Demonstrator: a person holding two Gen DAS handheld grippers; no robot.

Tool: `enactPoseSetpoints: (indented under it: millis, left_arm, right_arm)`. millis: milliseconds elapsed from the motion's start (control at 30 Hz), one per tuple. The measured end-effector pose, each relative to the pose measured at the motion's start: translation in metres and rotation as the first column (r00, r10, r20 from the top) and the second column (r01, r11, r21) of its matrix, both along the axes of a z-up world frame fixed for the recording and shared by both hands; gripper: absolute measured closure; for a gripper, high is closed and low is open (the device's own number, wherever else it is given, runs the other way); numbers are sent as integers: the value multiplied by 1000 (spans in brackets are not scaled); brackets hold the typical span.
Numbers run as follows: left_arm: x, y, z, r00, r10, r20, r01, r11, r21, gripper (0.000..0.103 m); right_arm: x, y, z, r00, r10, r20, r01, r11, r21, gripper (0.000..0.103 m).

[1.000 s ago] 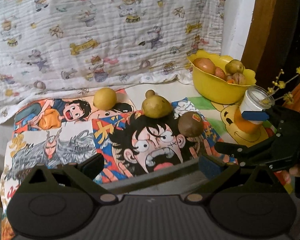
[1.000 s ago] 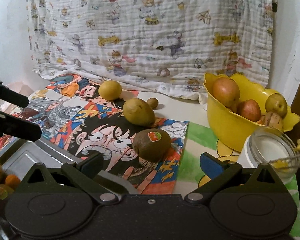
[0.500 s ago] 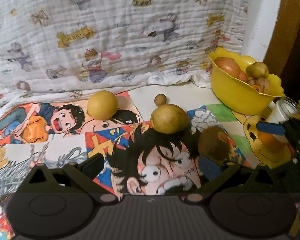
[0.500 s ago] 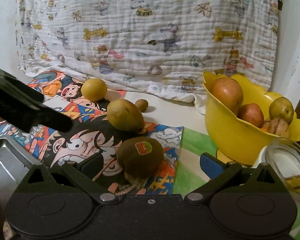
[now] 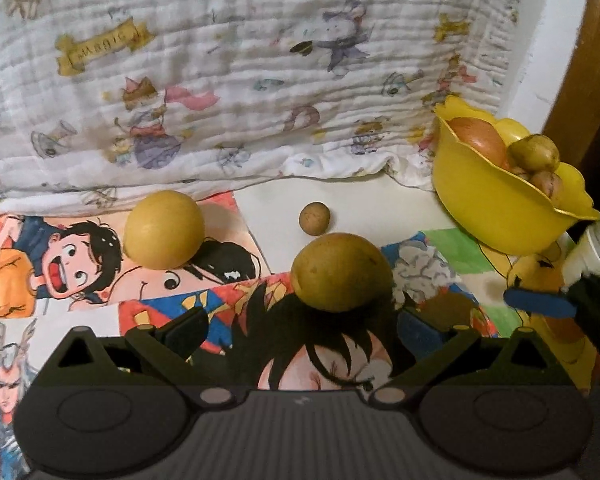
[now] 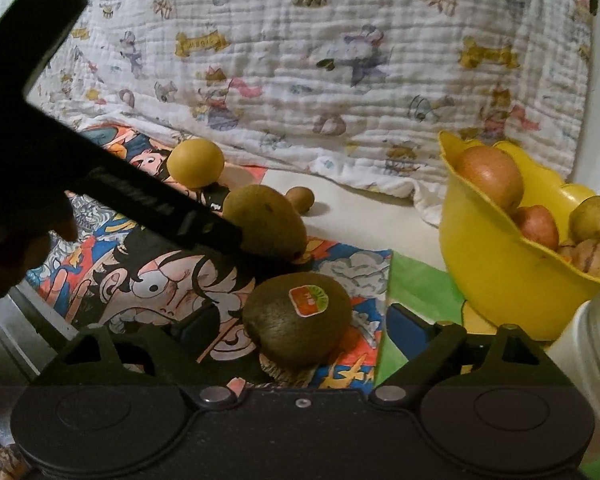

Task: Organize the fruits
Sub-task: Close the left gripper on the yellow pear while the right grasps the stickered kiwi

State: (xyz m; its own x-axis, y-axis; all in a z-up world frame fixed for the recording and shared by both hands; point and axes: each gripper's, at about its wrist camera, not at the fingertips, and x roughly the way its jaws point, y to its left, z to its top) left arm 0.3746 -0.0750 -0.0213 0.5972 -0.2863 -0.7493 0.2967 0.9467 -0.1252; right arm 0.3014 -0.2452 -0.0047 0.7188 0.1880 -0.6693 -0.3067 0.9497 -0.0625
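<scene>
Right wrist view: my right gripper has just been closing, its jaws flanking the stickered kiwi without pressing it, left of the yellow bowl. My left gripper gapes empty before the greenish-yellow fruit.

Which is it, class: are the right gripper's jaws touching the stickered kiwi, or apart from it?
Apart. In the right wrist view the kiwi sits between the right gripper jaws, which have just been closing; printed mat shows in the gap on each side.
</scene>
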Motion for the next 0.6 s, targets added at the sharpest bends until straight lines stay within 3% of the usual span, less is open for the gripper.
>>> enactPoseSetpoints:
  millis: [200,600]
  left_arm:
    - [15,-7,-12,1000,5,-3,-5,1000,-20,2]
    - [35,-17,-22,999,-28,-18,27,997,-73,16]
  right_arm:
    - [8,3,-9,999,4,-35,-3,1000,16,21]
    - [15,3,-13,999,-11,-34,11,1000,16,35]
